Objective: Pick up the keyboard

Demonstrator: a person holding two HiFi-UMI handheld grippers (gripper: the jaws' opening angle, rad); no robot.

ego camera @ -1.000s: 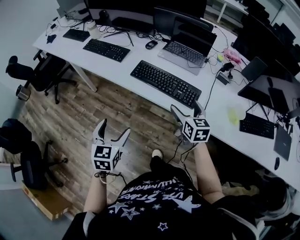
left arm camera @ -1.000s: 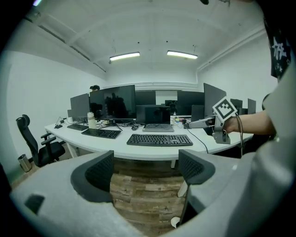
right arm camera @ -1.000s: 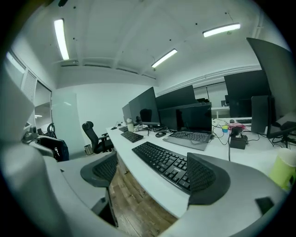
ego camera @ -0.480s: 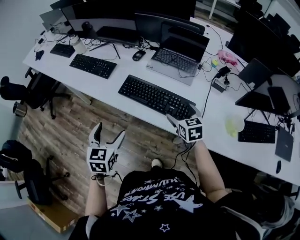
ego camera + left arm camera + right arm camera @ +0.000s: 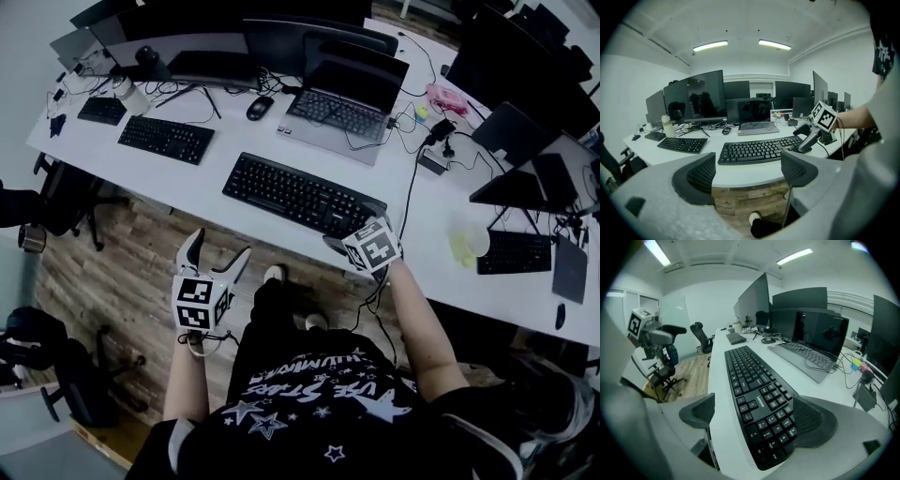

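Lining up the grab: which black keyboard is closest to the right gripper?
The long keyboard before the open laptop: its right end lies between the right gripper's jaws, which just opened wider; others sit farther off.

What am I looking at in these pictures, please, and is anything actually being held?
A person holds a two-jaw gripper in each hand; there is no robot arm. The overhead picture comes from a head camera, the other two from cameras riding on the grippers. On the white desk lie the near keyboard, a second keyboard, a laptop and a mouse. The right gripper has just been opening its jaws, which straddle the near keyboard's end without clamping it. The left gripper is open and empty.
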